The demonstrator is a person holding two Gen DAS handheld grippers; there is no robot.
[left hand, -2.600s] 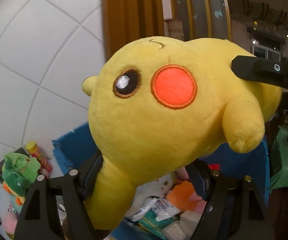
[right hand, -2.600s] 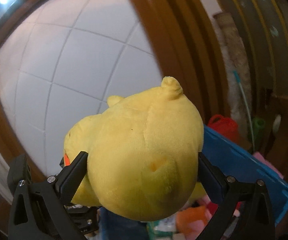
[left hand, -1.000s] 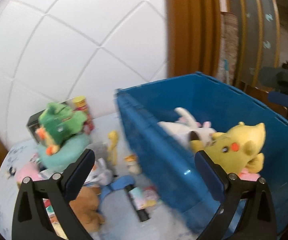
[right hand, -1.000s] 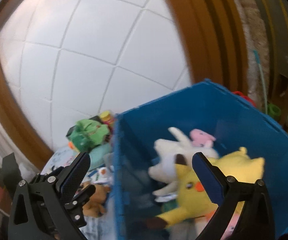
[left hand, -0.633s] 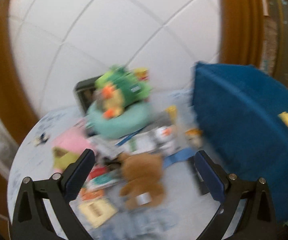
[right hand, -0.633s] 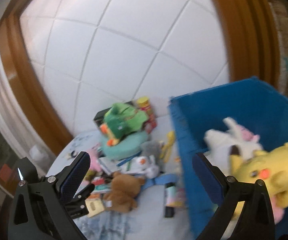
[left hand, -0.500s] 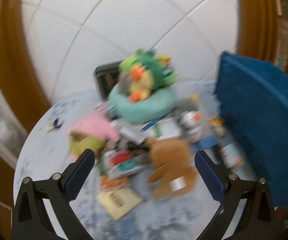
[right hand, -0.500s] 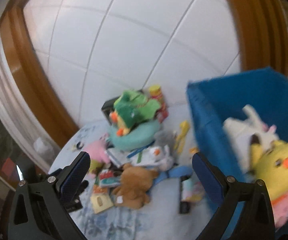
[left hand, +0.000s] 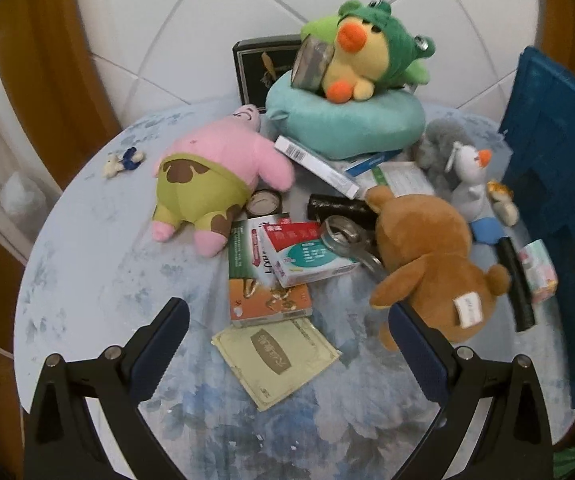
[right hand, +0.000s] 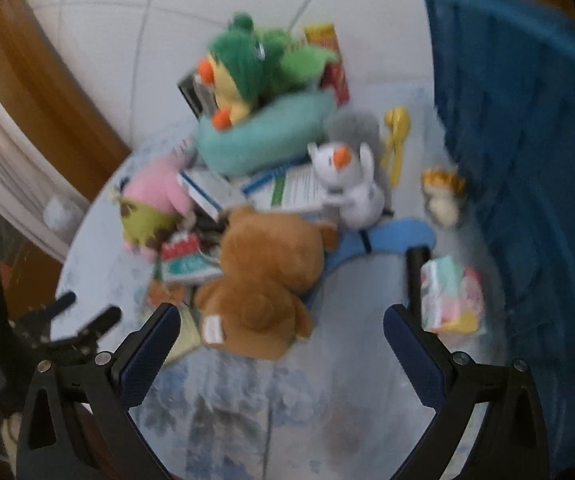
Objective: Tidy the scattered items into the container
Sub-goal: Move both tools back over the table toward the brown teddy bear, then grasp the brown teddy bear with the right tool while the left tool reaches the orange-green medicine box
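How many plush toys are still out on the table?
4, maybe more hidden: pink starfish plush at left, green-hooded duck on the teal cushion, brown bear in front, white snowman plush by the blue bin.

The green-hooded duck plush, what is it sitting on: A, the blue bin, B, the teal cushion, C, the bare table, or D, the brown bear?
B: the green-hooded duck plush rests on top of the teal cushion, behind the pile of boxes.

Both wrist views angled down over the cluttered table [left hand: 87, 280], sharing the brown bear [left hand: 427, 248] [right hand: 267, 272], right view blurred
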